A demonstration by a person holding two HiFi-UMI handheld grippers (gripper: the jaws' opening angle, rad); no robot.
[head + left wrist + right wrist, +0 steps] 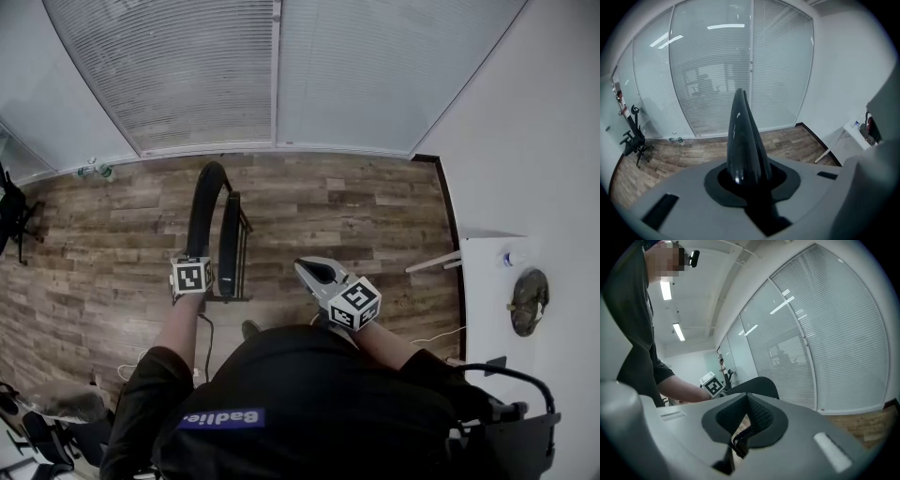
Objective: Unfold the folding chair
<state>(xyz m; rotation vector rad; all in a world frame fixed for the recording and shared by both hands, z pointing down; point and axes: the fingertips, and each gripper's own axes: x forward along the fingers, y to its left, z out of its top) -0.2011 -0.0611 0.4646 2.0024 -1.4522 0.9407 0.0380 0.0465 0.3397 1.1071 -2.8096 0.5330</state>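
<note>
The folded black chair (214, 230) stands upright on the wood floor in front of me, seen edge-on in the head view. My left gripper (201, 283) is at the chair's left side, near its top, under its marker cube. In the left gripper view the chair's glossy black back edge (742, 136) rises out of the jaws, which are shut on it. My right gripper (304, 267) hovers to the right of the chair, apart from it, shut with nothing between its pads (758, 414). The right gripper view shows the chair's rounded back (759, 385) and the left gripper's cube (712, 386).
A glass wall with blinds (281, 75) runs along the far side, with bottles (94, 171) at its foot. A white table (487, 281) stands at the right wall. A black office chair (14, 220) sits at the far left. A cable (441, 336) lies on the floor.
</note>
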